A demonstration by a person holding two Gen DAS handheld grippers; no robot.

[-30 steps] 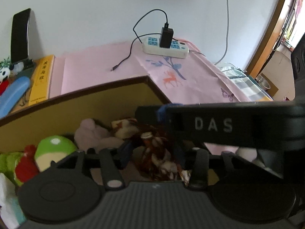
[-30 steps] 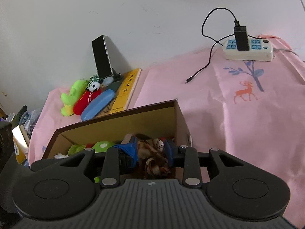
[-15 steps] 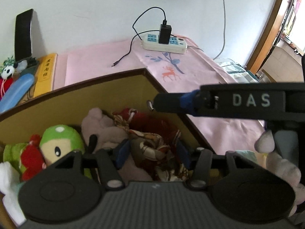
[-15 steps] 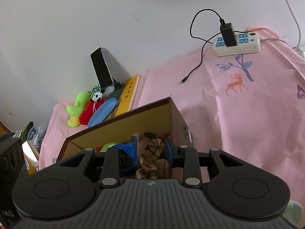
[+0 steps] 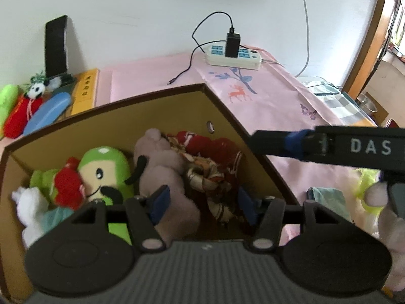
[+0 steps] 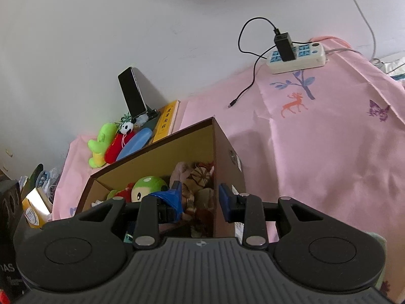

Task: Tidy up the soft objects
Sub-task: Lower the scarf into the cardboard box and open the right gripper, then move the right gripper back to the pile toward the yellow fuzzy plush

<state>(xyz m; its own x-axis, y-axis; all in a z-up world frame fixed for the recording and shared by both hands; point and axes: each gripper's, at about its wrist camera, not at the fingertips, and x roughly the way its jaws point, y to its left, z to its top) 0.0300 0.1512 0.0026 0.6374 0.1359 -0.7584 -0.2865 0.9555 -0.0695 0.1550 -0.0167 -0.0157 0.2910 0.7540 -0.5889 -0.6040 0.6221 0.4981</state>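
Observation:
A brown cardboard box [image 5: 227,111] [image 6: 222,149] holds soft toys: a green-headed plush [image 5: 103,164] [image 6: 148,188], a grey-pink plush [image 5: 162,174], a white plush [image 5: 27,210] and a red-brown patterned cloth [image 5: 210,167] [image 6: 200,179]. My left gripper [image 5: 203,200] is open above the box, empty, over the grey plush and cloth. My right gripper [image 6: 200,200] is open and empty above the box's right wall. Its side also shows in the left wrist view [image 5: 329,147].
On the pink tablecloth [image 6: 329,152] lie a power strip with charger [image 5: 233,55] [image 6: 296,55] and a loose cable. At the back left are a phone on a stand [image 6: 133,93], a yellow book [image 5: 84,93], a blue case [image 6: 135,143], green and red plushes [image 6: 101,144]. More soft items lie right of the box [image 5: 369,190].
Both grippers have risen and drawn back from the box. The patterned cloth that sat between their fingers now lies in the box. The right gripper has swung to the right.

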